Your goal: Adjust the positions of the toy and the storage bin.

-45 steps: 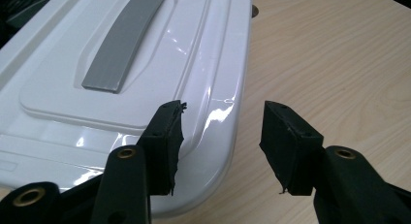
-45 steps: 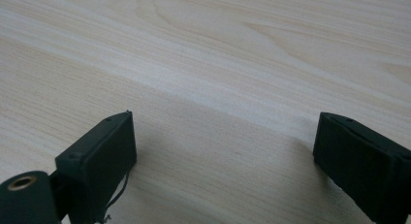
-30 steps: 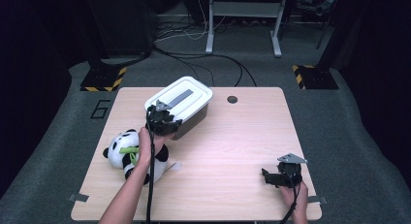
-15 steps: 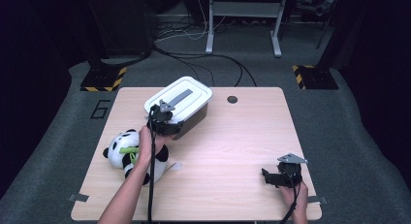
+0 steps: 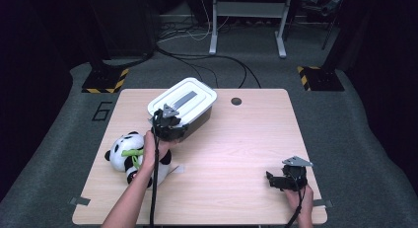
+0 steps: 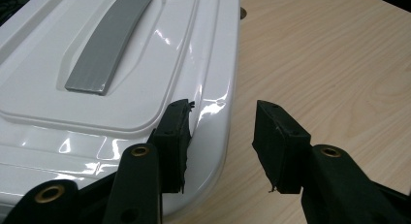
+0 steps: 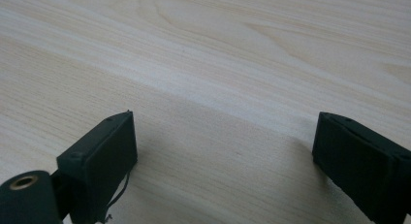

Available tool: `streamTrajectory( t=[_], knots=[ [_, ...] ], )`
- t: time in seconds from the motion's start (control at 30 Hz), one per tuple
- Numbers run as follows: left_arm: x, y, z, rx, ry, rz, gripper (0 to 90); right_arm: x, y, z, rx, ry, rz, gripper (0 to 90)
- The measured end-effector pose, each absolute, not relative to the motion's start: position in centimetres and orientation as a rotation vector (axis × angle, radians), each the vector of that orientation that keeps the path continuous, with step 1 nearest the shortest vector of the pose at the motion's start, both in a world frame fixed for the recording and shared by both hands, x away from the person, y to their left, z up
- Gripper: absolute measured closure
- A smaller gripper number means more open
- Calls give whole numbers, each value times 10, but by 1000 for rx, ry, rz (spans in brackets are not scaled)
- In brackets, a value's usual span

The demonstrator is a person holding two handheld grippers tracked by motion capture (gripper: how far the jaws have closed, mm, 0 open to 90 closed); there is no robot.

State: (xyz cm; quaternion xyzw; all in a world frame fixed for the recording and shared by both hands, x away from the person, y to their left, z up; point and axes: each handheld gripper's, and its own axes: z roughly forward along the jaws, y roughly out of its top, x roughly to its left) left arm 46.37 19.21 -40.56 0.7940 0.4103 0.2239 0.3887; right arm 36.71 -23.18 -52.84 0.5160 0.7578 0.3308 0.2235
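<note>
Your left tongs (image 6: 220, 136) have just narrowed around the lid (image 6: 145, 64) corner (not gripping yet), right tongs (image 7: 223, 161) wide, empty.

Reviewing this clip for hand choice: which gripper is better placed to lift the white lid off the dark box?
Left. The left gripper is at the white plastic lid, jaws astride its rim; the right gripper rests open far off.

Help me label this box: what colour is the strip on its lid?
Grey strip on a glossy white lid, clearest in the left gripper view.
</note>
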Motion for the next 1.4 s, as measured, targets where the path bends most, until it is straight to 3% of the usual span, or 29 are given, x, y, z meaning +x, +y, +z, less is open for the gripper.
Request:
streamTrajectory(
  t=[0.7,0.83,0.97,1.17,1.27,1.4],
  knots=[
    [471,166,-405,2030,1074,516,565,367,-232,-528,1426,2092,916,81],
    [476,175,-401,2023,1115,553,541,367,-232,-528,1426,2093,918,80],
    [481,185,-399,2000,1119,508,542,367,-232,-528,1424,2093,916,81],
    [491,196,-391,1964,1115,488,319,367,-232,-528,1426,2093,919,81],
    [500,204,-379,1935,1114,501,241,367,-232,-528,1426,2093,919,81],
    [517,216,-374,1929,1139,511,202,367,-232,-528,1425,2093,918,81]
  ],
)
